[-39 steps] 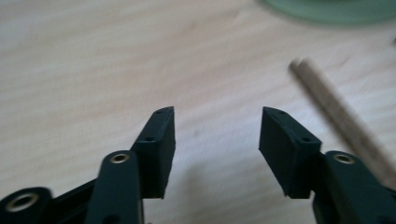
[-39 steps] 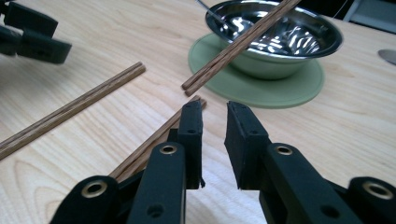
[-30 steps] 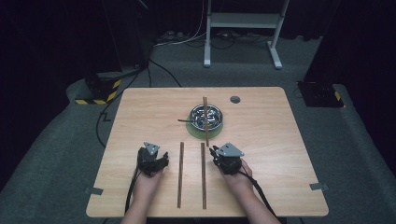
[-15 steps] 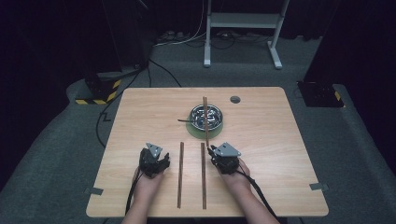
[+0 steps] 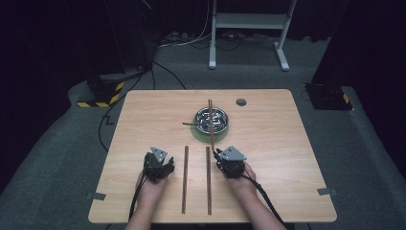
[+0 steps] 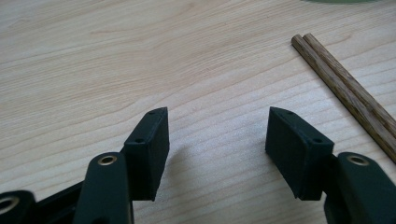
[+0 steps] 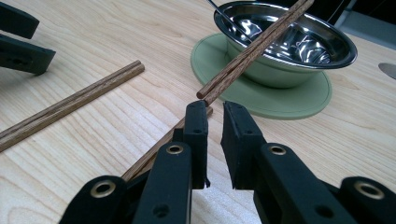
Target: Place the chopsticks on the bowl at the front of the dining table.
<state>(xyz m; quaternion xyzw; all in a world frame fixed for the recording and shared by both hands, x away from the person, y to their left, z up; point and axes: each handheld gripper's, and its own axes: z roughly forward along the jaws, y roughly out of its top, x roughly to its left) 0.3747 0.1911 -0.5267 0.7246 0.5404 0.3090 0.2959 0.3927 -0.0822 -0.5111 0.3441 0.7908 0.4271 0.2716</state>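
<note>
- High view: a wooden table holds a steel bowl on a green mat, far of centre. A pair of chopsticks rests across the bowl, its near end pointing toward the person.
- High view: two more pairs of chopsticks lie side by side at the near edge, the left pair and the right pair, each running near to far and apart from one another.
- High view: the left gripper sits just left of the left pair; the right gripper sits just right of the right pair, close to the near end of the chopsticks on the bowl.
- Left gripper view: the left gripper has its jaws wide apart over bare wood, with nothing between them. The left pair lies off to the right, clear of the jaws.
- Right gripper view: the right gripper has its jaws nearly together with a narrow gap, and nothing shows clamped in it. The near end of the chopsticks on the bowl hangs just beyond the jaw tips, and the right pair passes under the left jaw.
</note>
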